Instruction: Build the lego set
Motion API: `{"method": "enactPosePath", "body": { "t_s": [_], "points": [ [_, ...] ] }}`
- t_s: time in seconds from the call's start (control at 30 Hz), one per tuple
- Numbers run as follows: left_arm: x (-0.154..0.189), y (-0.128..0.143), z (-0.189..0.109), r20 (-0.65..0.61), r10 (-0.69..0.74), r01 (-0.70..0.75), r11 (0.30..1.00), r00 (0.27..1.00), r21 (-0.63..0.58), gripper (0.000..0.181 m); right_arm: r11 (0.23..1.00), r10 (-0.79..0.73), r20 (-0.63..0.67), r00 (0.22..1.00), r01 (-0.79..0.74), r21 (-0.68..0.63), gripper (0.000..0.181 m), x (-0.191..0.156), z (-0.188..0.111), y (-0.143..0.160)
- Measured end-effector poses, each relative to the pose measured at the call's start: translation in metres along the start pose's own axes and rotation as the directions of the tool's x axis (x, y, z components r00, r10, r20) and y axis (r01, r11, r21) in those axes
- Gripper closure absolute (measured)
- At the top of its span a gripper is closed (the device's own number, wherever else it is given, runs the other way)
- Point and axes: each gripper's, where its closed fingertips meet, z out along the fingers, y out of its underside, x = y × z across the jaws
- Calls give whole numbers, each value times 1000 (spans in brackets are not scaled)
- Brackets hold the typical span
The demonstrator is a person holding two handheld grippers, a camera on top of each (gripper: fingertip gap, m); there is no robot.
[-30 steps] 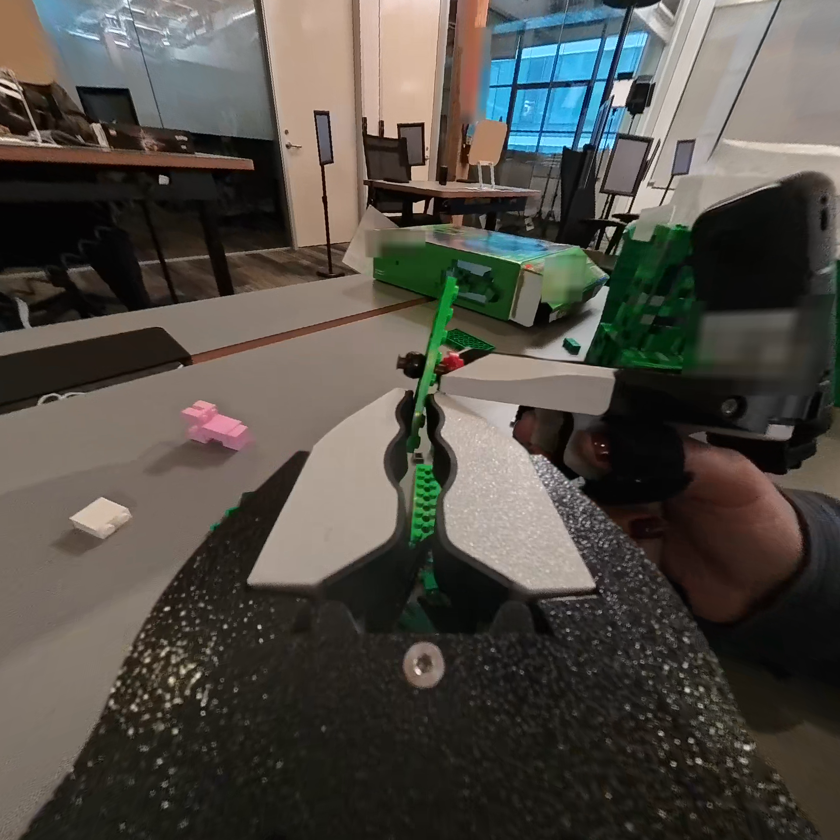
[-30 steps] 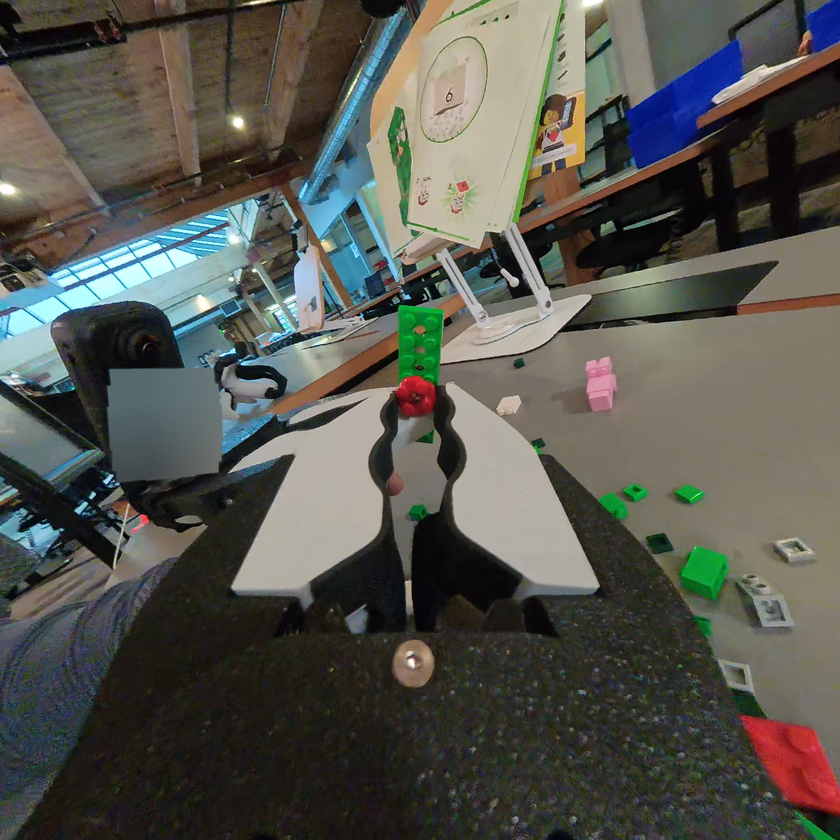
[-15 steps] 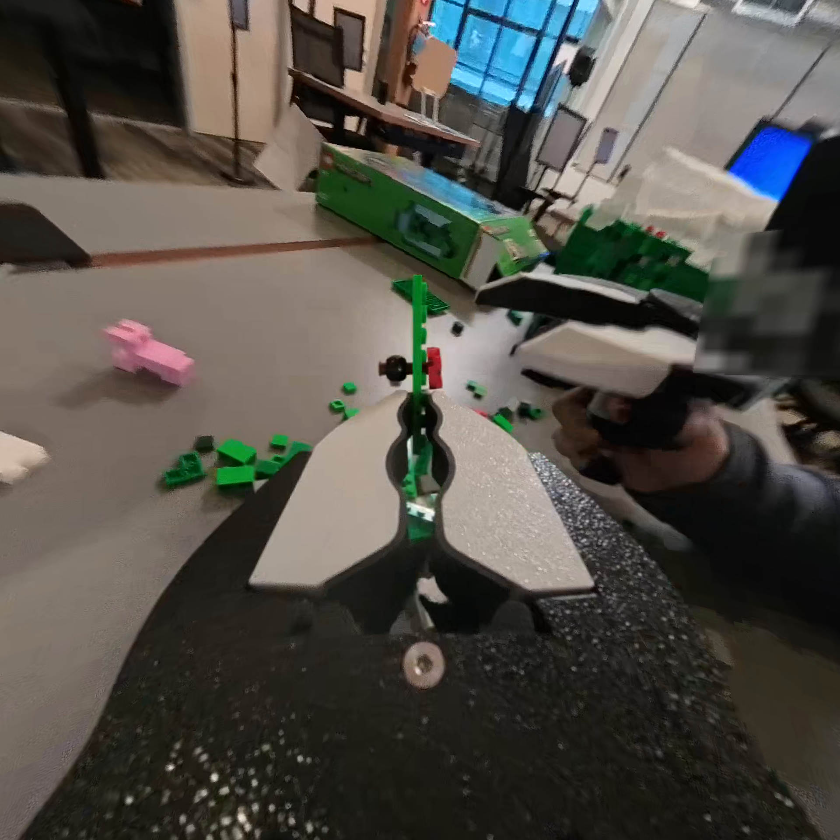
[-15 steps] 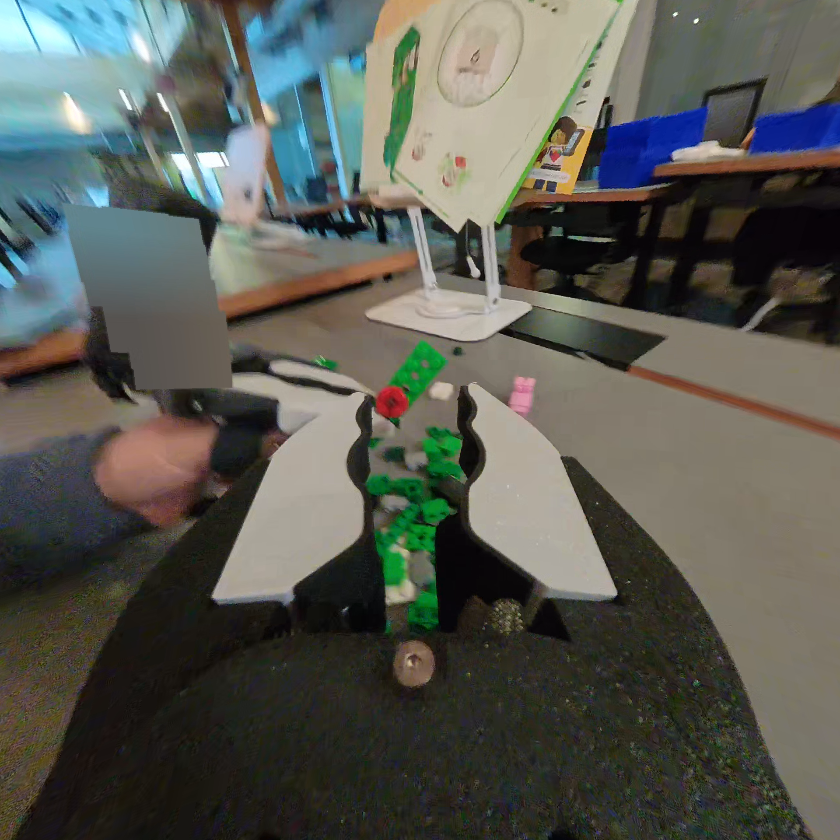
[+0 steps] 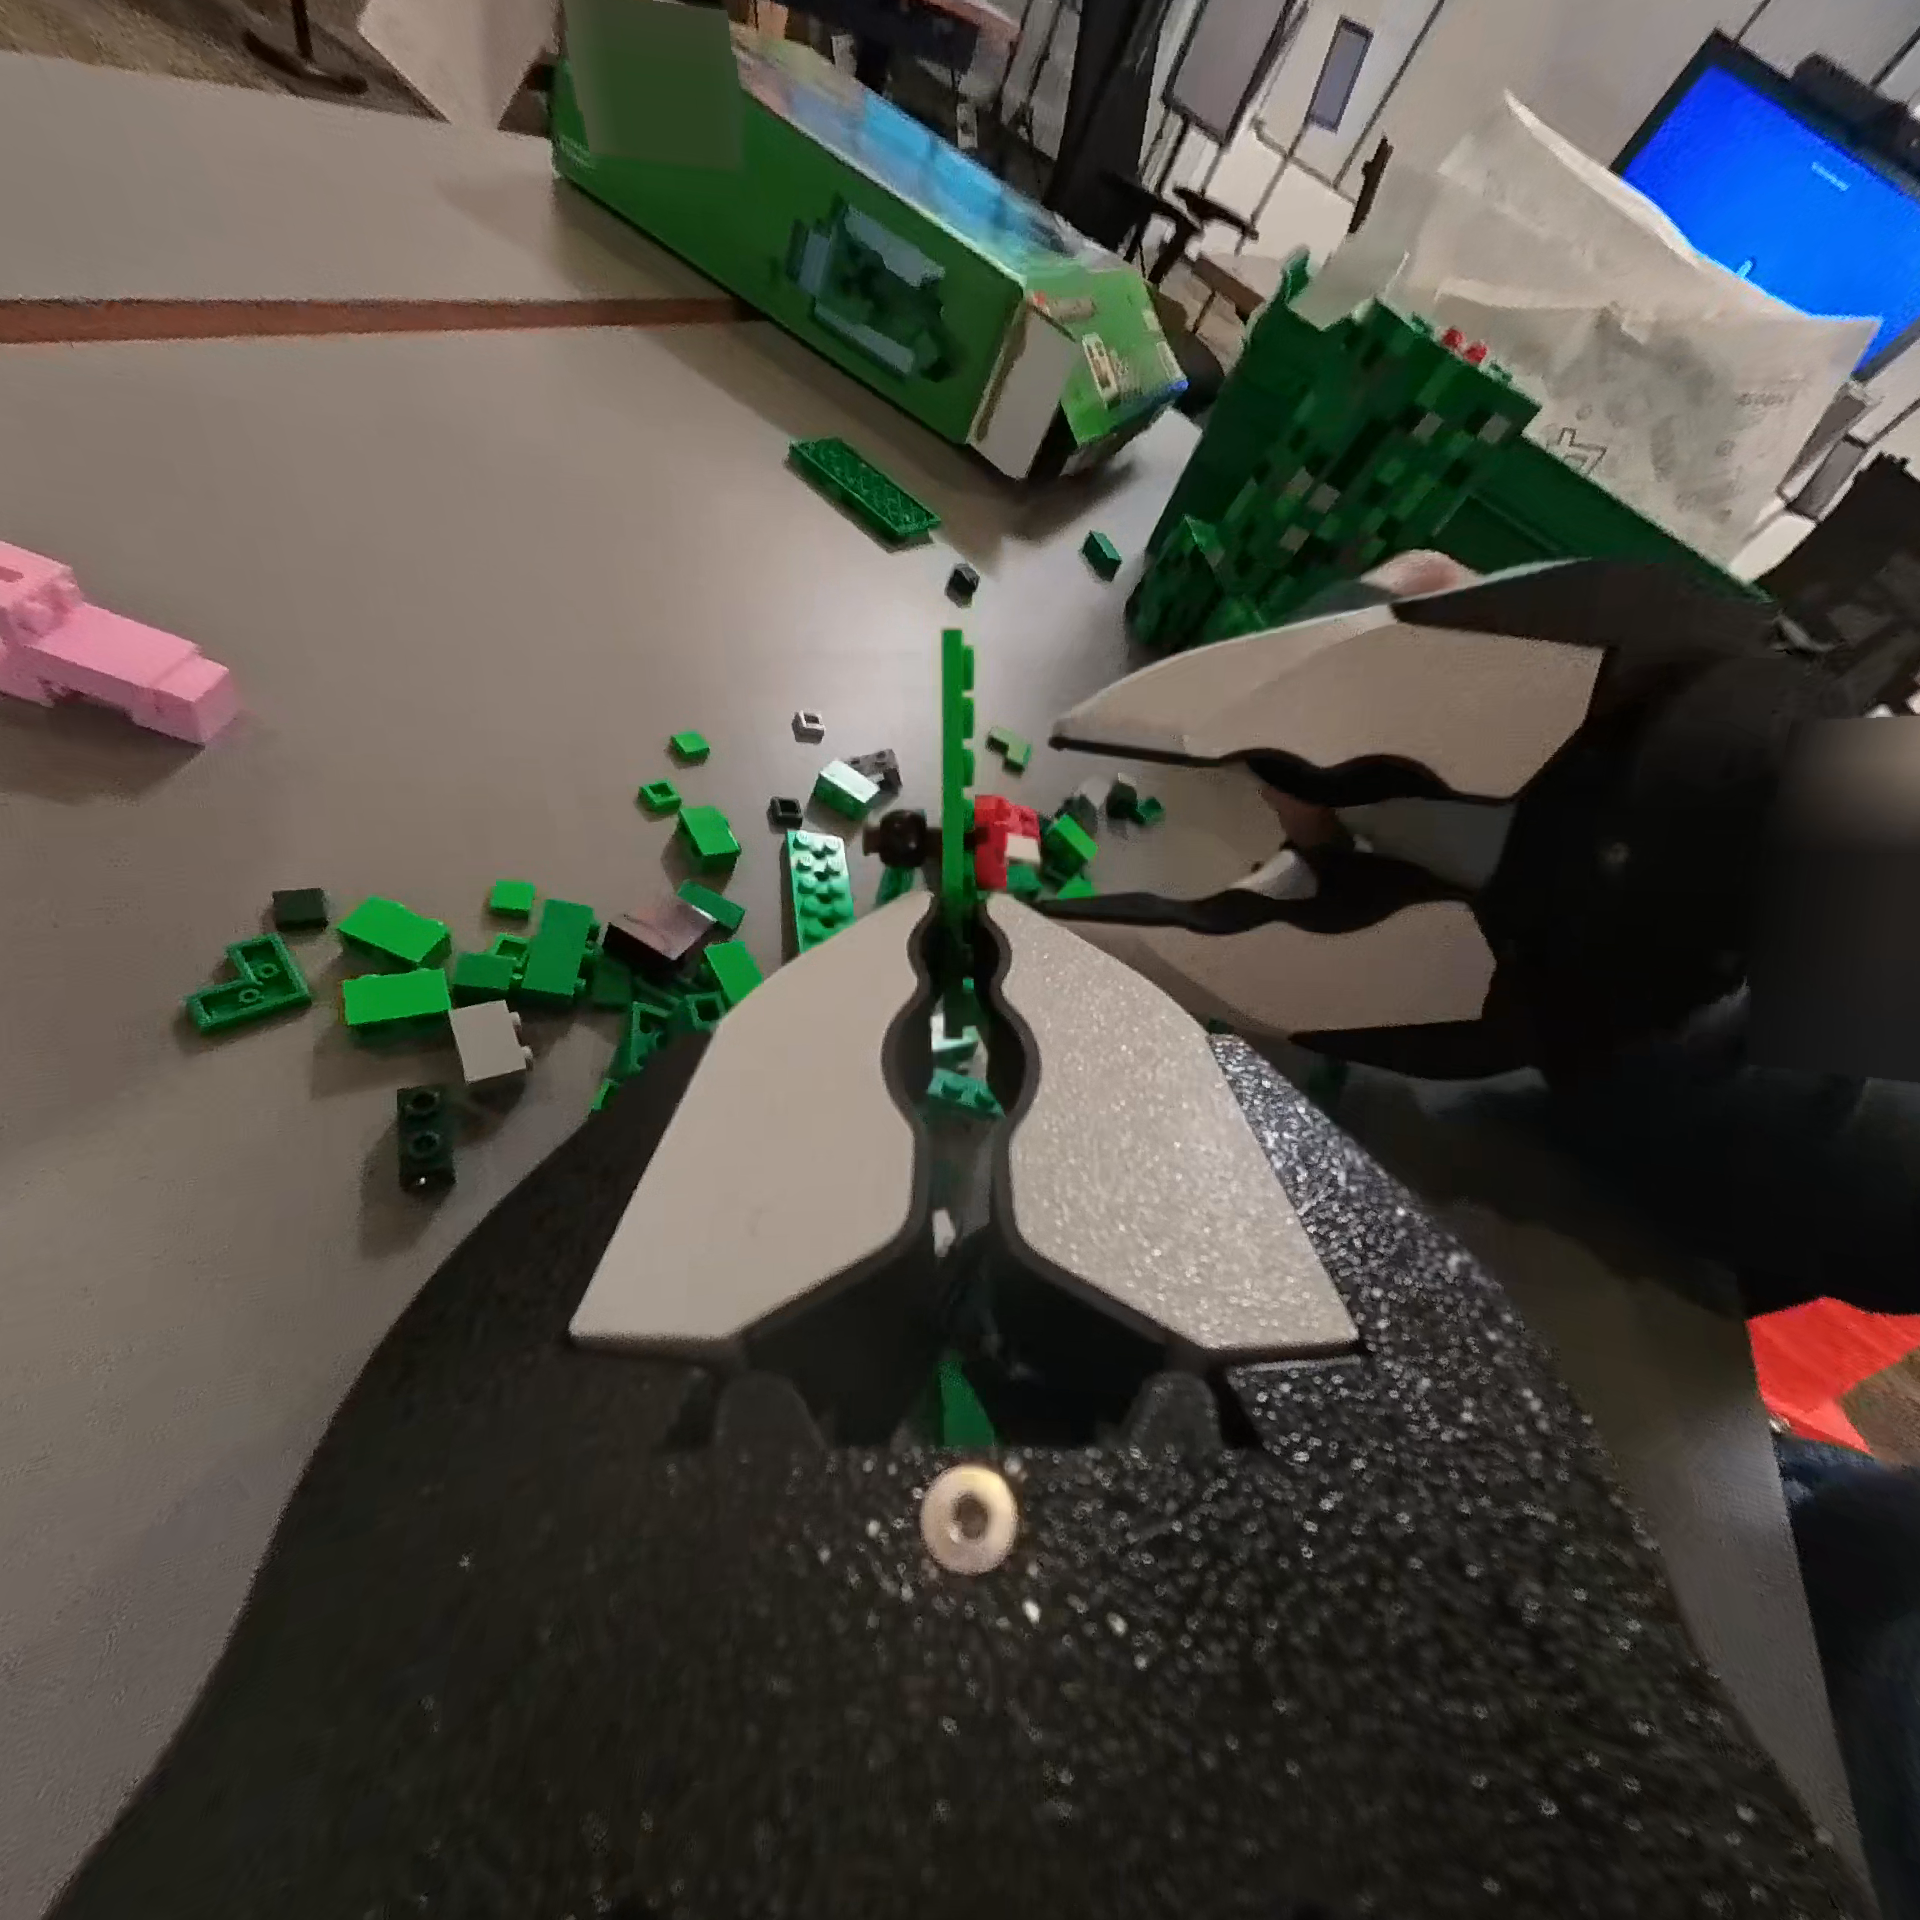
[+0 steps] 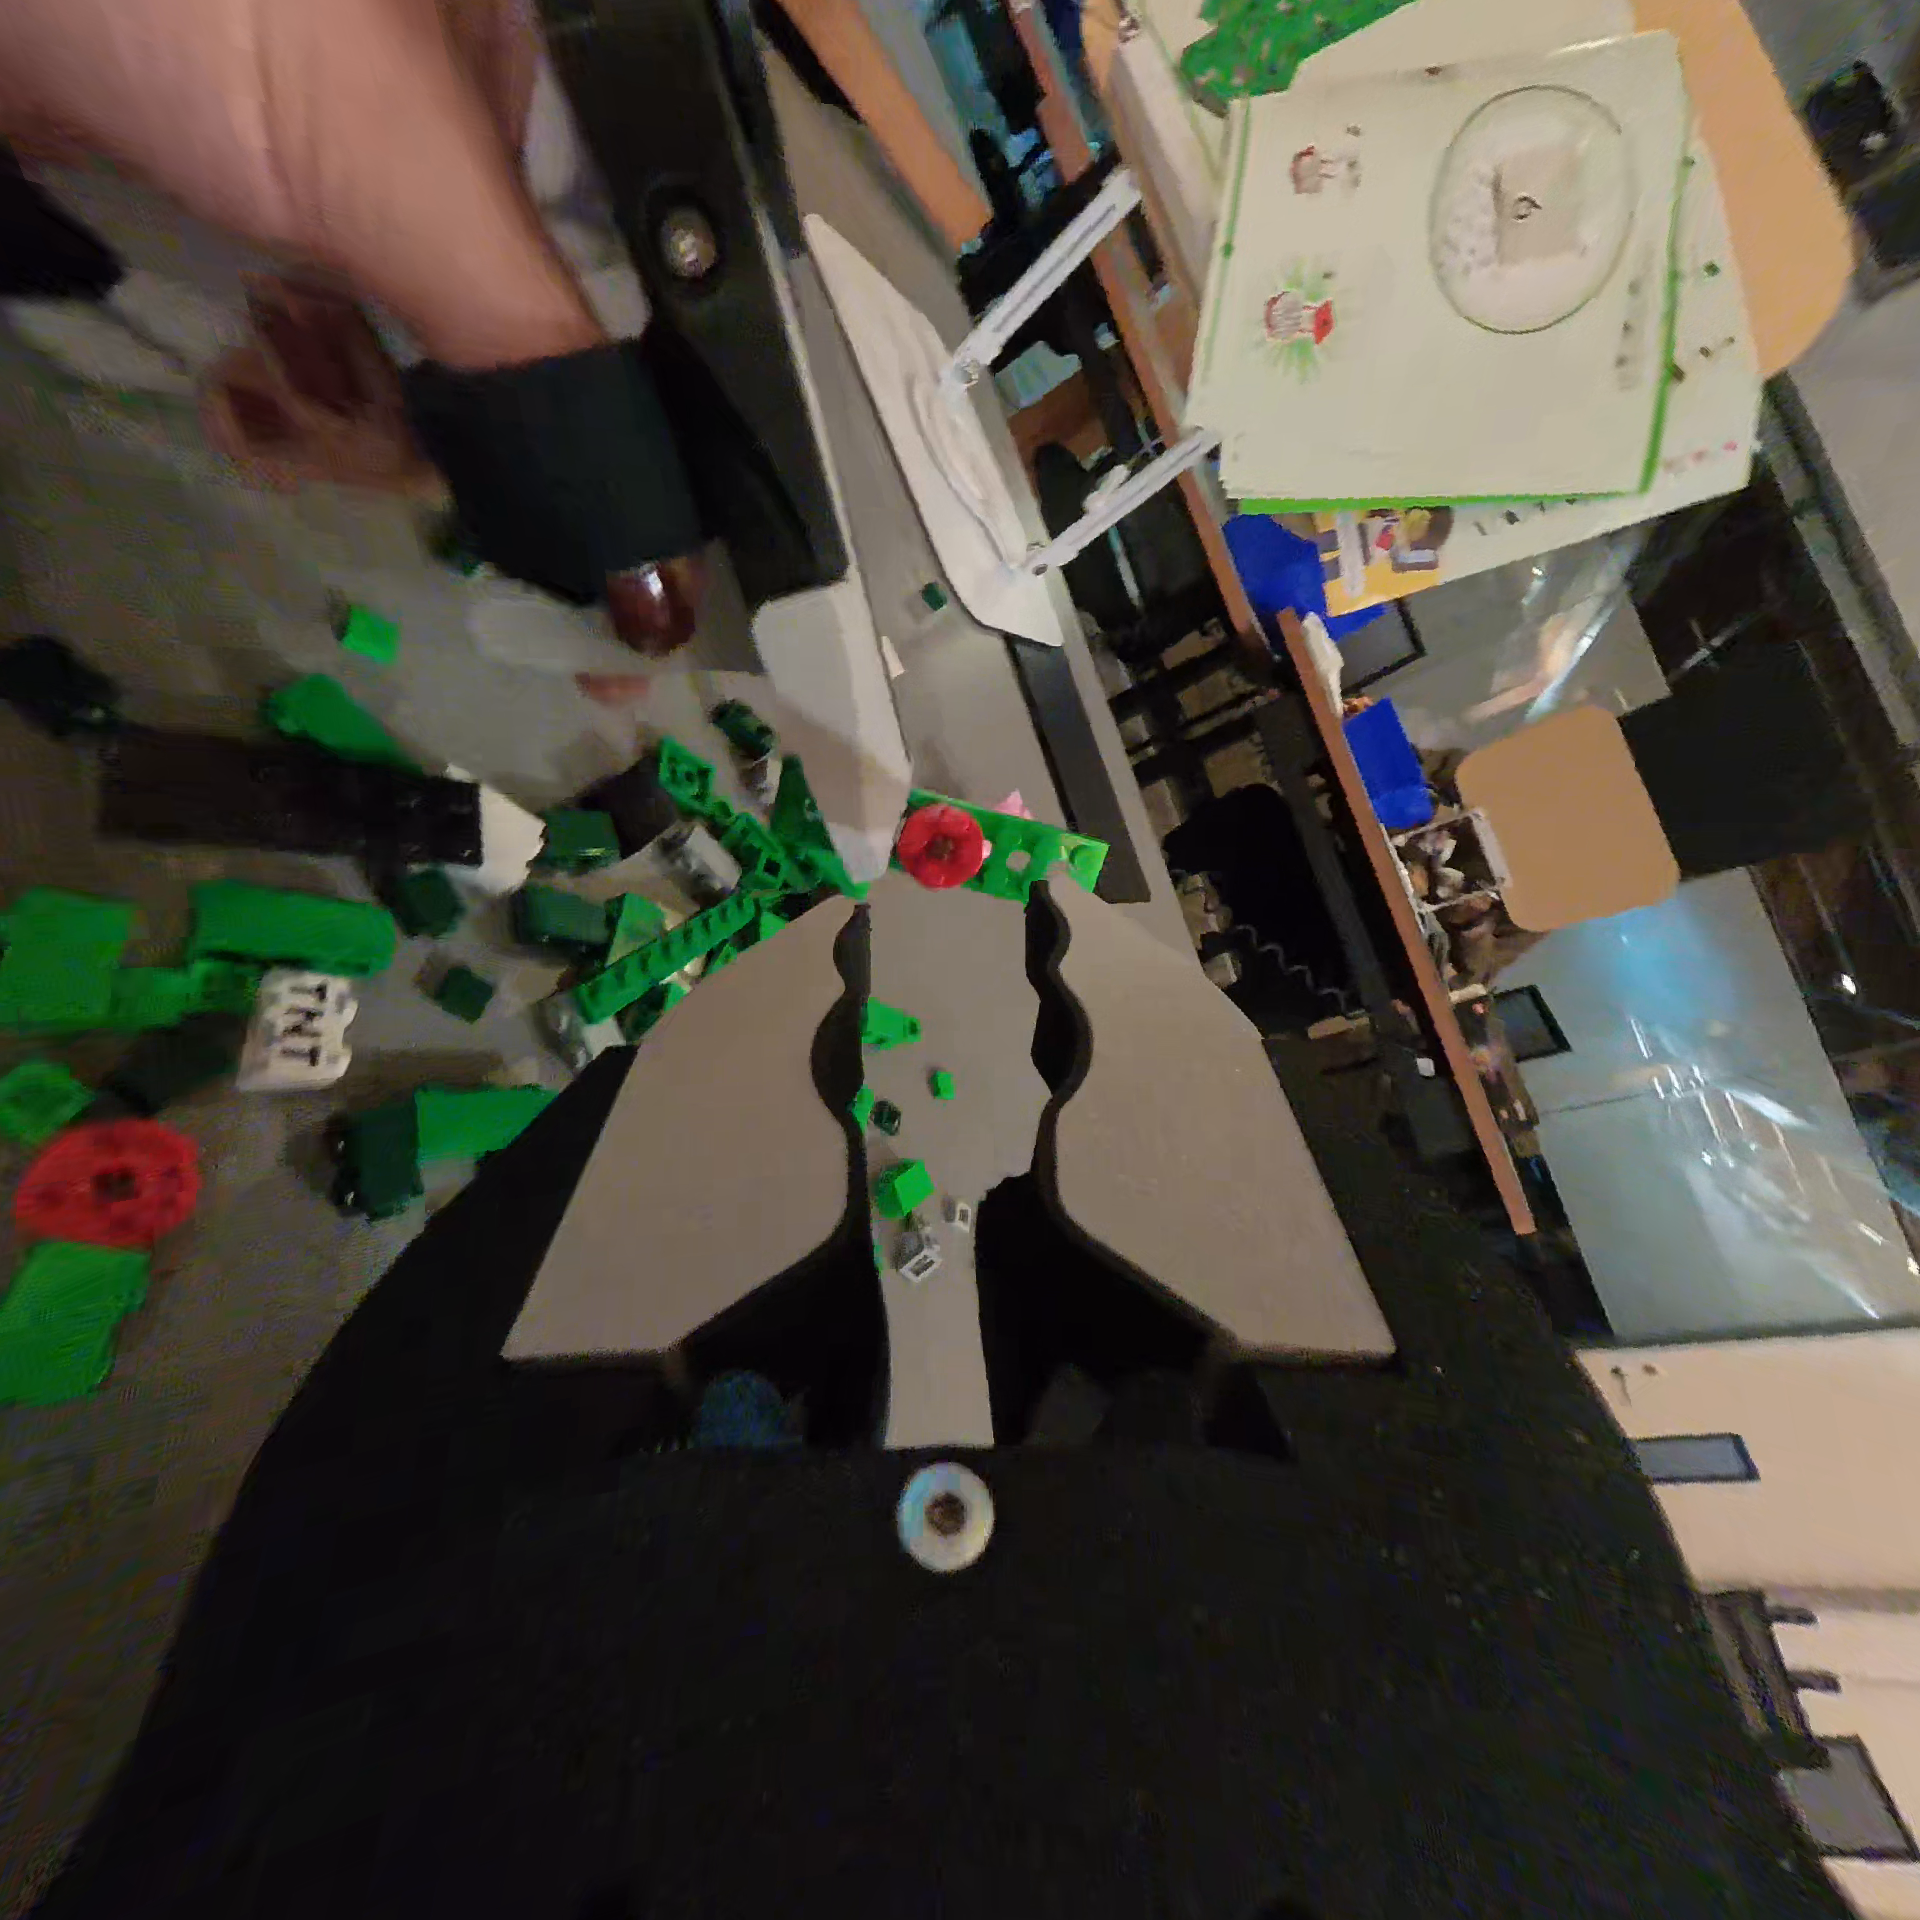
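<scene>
A blurred hand [image 6: 281, 177] and pink figure [image 5: 94, 649] run off-frame.

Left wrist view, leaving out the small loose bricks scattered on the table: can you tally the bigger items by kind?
grippers: 2 (left gripper, shut; right gripper, open)
green plate clamped on edge in the left gripper: 1
green box: 1
built green model: 1
pink figure: 1
Total: 6
</scene>
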Motion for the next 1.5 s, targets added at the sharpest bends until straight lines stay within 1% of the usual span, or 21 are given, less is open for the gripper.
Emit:
{"method": "enactPosePath", "body": {
  "t_s": [0.03,0.13,0.23,0.3,0.43,0.57,0.63,0.7,0.77,0.87,0.97,1.03,1.13,1.2,1.27,1.33,1.37,1.4,1.43,1.47,1.5],
  "points": [
    [0,3,0,-8,0,0,1000,1000,-26,177,999,-35,13,999,35,-1,150,-2,-1,1],
    [5,10,0,-28,16,-18,996,999,-91,177,990,-139,6,990,139,5,147,-6,-4,-1],
    [12,15,3,-50,26,-32,991,998,-132,177,968,-249,-12,968,248,-33,147,-10,-1,0],
    [13,18,4,-59,24,-32,988,998,-148,178,950,-311,-16,950,310,-46,153,-13,0,2],
    [14,19,3,-77,13,-25,987,997,-156,177,924,-380,-29,924,378,-51,159,-14,0,2],
    [14,23,1,-87,30,-46,982,996,-184,177,901,-431,-7,902,430,-56,164,-18,-1,1],
    [12,21,2,-65,34,-45,985,997,-166,177,927,-373,5,928,373,-51,165,-16,-2,1],
    [10,19,3,-39,67,-72,986,997,-154,177,970,-242,28,970,243,-33,165,-15,-1,2],
    [8,16,4,-2,115,-114,983,993,-144,177,992,-128,44,991,129,-14,165,-13,0,3],
    [4,14,5,89,258,-242,957,962,-163,177,1000,31,78,996,-31,3,166,-12,2,6],
    [4,6,5,128,313,-298,946,941,-127,177,976,206,115,972,-213,50,166,-7,1,4],
    [3,2,4,161,338,-324,940,927,-109,177,946,307,129,943,-317,69,167,-4,1,2],
    [0,-4,2,250,420,-402,907,872,-121,177,883,445,155,882,-461,88,167,-1,3,1],
    [-1,-7,1,279,440,-426,898,854,-110,178,822,539,187,821,-562,98,167,0,4,0],
    [-1,-10,1,282,431,-424,901,857,-86,178,748,621,236,747,-655,107,167,2,4,-2],
    [1,-12,-1,291,446,-444,893,847,-75,178,683,671,284,684,-720,123,167,4,2,-3],
    [-2,-12,-2,311,464,-460,883,830,-90,177,658,683,302,665,-740,140,176,7,0,-4],
    [-15,-14,-7,386,472,-463,878,793,-121,177,627,681,346,645,-758,178,181,10,-6,-9],
    [-23,-14,-12,400,484,-472,871,778,-135,177,588,687,390,613,-784,199,181,14,-13,-14],
    [-24,-16,-13,374,443,-444,892,815,-89,177,577,693,396,602,-793,196,181,17,-15,-14],
    [-21,-20,-15,339,392,-406,913,855,-31,177,599,684,385,619,-779,188,181,17,-15,-13]
  ]
}}
